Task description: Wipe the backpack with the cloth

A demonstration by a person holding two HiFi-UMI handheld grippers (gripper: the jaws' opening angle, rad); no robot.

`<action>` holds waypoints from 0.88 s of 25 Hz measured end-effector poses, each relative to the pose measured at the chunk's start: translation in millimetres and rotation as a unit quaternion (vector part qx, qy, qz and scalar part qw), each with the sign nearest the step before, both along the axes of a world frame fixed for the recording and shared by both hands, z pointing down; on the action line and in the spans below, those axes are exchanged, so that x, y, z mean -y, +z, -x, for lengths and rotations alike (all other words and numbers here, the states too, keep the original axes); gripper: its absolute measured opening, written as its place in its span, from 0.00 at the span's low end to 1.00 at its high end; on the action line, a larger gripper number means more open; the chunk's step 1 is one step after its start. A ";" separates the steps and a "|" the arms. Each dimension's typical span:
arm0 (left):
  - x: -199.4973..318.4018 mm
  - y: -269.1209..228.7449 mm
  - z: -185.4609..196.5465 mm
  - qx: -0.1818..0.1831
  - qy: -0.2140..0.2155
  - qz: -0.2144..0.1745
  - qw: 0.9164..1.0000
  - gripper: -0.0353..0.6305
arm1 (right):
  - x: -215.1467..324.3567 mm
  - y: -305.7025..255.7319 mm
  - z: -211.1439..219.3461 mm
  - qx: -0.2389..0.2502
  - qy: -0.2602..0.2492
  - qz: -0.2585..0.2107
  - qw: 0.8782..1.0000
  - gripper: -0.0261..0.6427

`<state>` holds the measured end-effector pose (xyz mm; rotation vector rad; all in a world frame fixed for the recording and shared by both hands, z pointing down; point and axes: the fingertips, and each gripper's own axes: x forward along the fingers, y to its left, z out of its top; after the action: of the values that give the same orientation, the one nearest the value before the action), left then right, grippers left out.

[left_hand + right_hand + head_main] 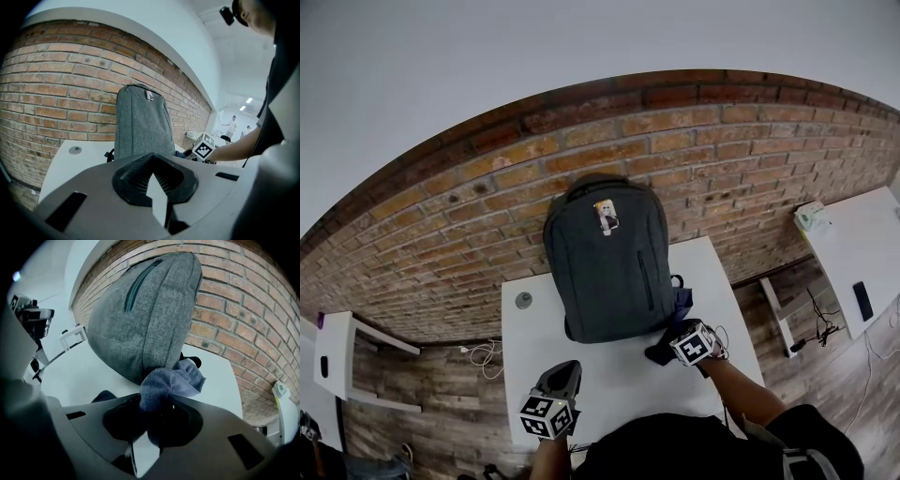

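With our right tongs (157,401) clamped on the blue cloth (169,382) at the near-right foot of the grey backpack (609,272), which stands upright on the table (609,375) against the brick wall (441,244), its long face rises far-left of us, while our left tongs (152,161) hang pressed together, empty, nearer us.

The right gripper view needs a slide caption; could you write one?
Right gripper holds a blue cloth at the grey backpack's base, beside the brick wall.
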<state>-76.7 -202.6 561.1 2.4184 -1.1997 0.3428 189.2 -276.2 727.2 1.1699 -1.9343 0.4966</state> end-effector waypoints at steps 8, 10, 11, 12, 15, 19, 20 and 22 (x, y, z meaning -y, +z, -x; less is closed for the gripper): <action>-3.0 3.6 2.5 -0.001 -0.006 0.005 1.000 0.05 | 11.5 -34.7 6.3 0.030 -0.001 -0.057 0.998 0.19; -2.2 3.9 3.0 -0.001 -0.008 0.005 1.000 0.05 | 21.9 -52.0 8.4 0.040 -0.003 -0.087 0.995 0.19; -1.8 3.7 3.3 -0.001 -0.008 0.005 1.000 0.05 | 27.3 -63.0 9.6 0.047 -0.002 -0.102 0.994 0.19; -1.4 3.2 3.8 -0.001 -0.009 0.004 1.000 0.05 | 32.0 -74.7 10.8 0.053 0.001 -0.116 0.992 0.19; -0.6 2.0 5.5 0.000 -0.011 0.003 1.000 0.05 | 47.5 -109.0 16.7 0.073 0.001 -0.155 0.985 0.19; -2.6 3.1 8.8 0.000 -0.017 0.005 1.000 0.05 | 66.8 -139.5 27.2 0.066 -0.022 -0.178 0.982 0.19; -3.1 3.1 10.2 -0.001 -0.020 0.005 1.000 0.05 | 68.4 -140.7 28.8 0.060 -0.029 -0.175 0.982 0.19; -4.4 3.3 13.8 -0.001 -0.026 0.006 1.000 0.05 | 68.4 -139.8 28.6 0.062 -0.035 -0.174 0.982 0.19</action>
<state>-90.5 -198.2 564.4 2.3734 -1.2530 0.3296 160.6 -344.6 587.4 1.3055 -2.2249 0.2011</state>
